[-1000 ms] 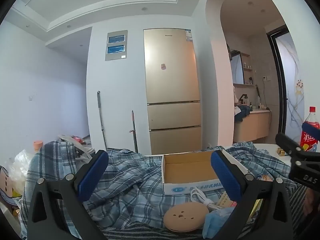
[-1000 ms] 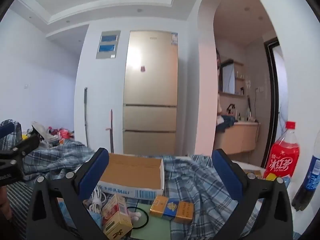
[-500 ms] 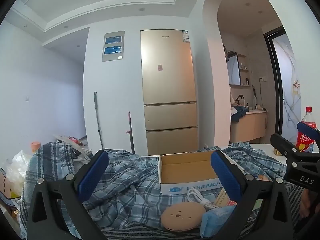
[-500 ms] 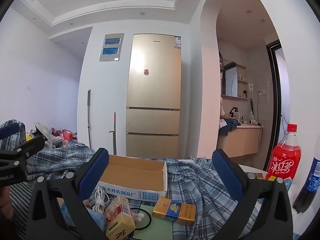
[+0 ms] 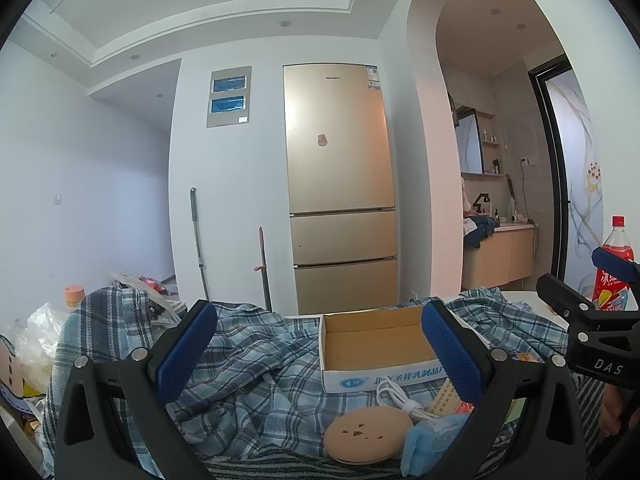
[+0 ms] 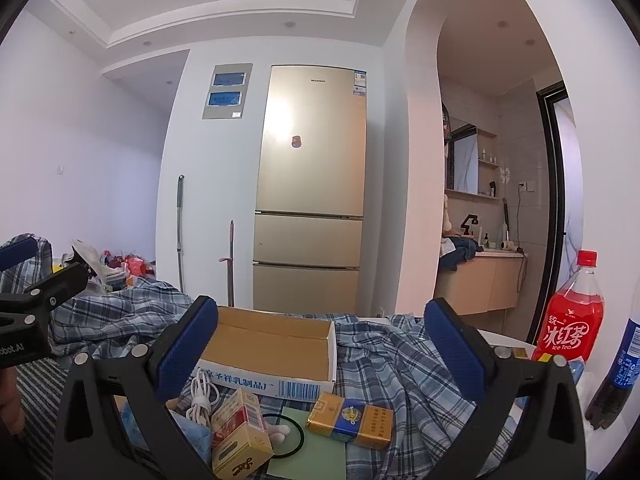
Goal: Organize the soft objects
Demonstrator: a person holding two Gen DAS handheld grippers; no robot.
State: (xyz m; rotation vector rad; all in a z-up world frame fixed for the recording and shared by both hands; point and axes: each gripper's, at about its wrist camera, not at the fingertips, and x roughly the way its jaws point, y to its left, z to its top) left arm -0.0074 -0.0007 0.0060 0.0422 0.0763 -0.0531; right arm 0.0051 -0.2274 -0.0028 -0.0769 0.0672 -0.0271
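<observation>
Both views have tilted up a bit over the last second: fridge and ceiling fill more of each view, the clutter has dropped toward the bottom edge, and in my left view the right tongs have slid further out to the right edge, so I've raised and spread both tools slightly. Nothing on the table has shifted. Left tongs wide, nothing between the pads; right tongs also wide and empty. Step in hand, as I judge it: approach, no grasp yet. The soft stuff is the blue plaid shirt, rumpled across the table and running under the open cardboard box, which sits mid-table; in the right view the same shirt lies bunched beyond and right of the box. Near edge carries loose bits on the cloth: a tan round puff, a white cable coil, a red-yellow carton, a gold-blue pack, a black ring on a green sheet. A red tea bottle stands at the right edge. Next move calls for pitching down and picking a free fold clear of the box; pulling cloth pinned under it would likely drag the box and the small items along.
</observation>
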